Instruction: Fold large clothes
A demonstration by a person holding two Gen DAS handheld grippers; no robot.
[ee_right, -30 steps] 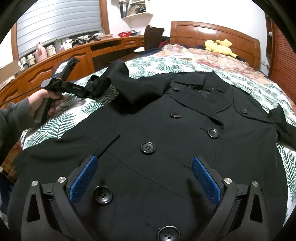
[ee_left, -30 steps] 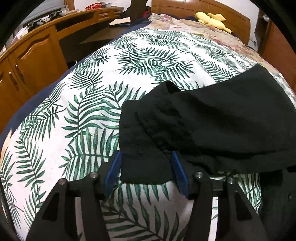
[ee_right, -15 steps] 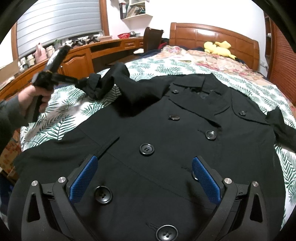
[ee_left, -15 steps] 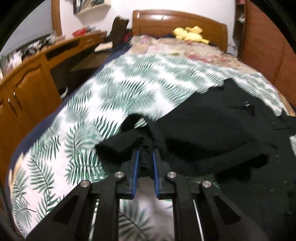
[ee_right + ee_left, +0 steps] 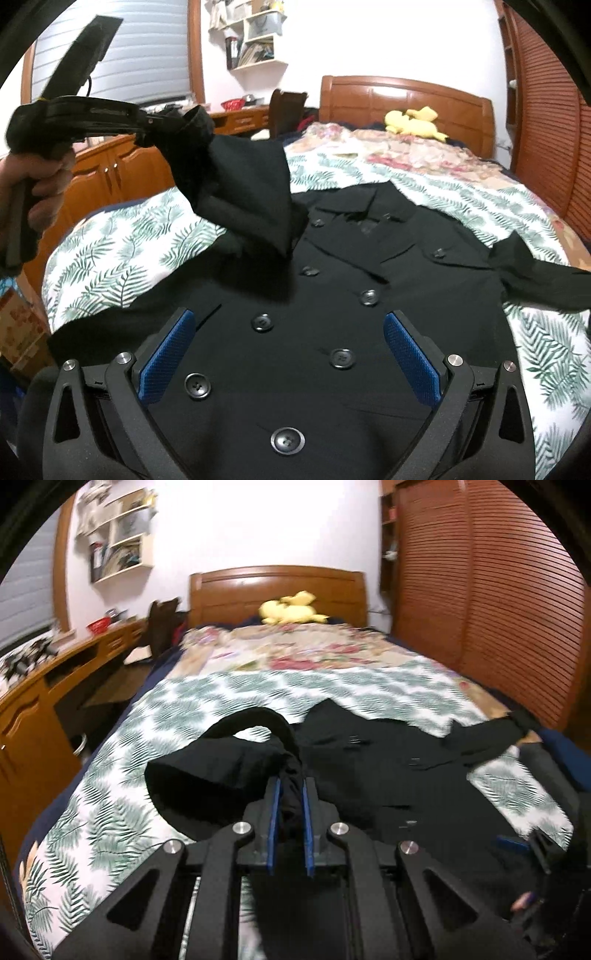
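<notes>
A black double-breasted coat (image 5: pixel 332 295) lies front up on the leaf-print bedspread (image 5: pixel 122 258), collar toward the headboard. My left gripper (image 5: pixel 290 794) is shut on the end of the coat's left sleeve (image 5: pixel 221 768) and holds it lifted above the bed; in the right wrist view the left gripper (image 5: pixel 162 123) is high at the left with the sleeve (image 5: pixel 247 192) hanging from it over the coat's chest. My right gripper (image 5: pixel 288 347) is open and empty, low over the coat's buttoned front. The other sleeve (image 5: pixel 535 273) lies out to the right.
A yellow plush toy (image 5: pixel 413 122) lies by the wooden headboard (image 5: pixel 406 96). A wooden desk and cabinets (image 5: pixel 122 170) run along the left. A slatted wooden wardrobe (image 5: pixel 480 609) stands on the right. A floral quilt (image 5: pixel 295 650) covers the far bed.
My left gripper closed on the sleeve end and lifted it up and rightward over the coat's chest. My right gripper stayed open over the coat front.
</notes>
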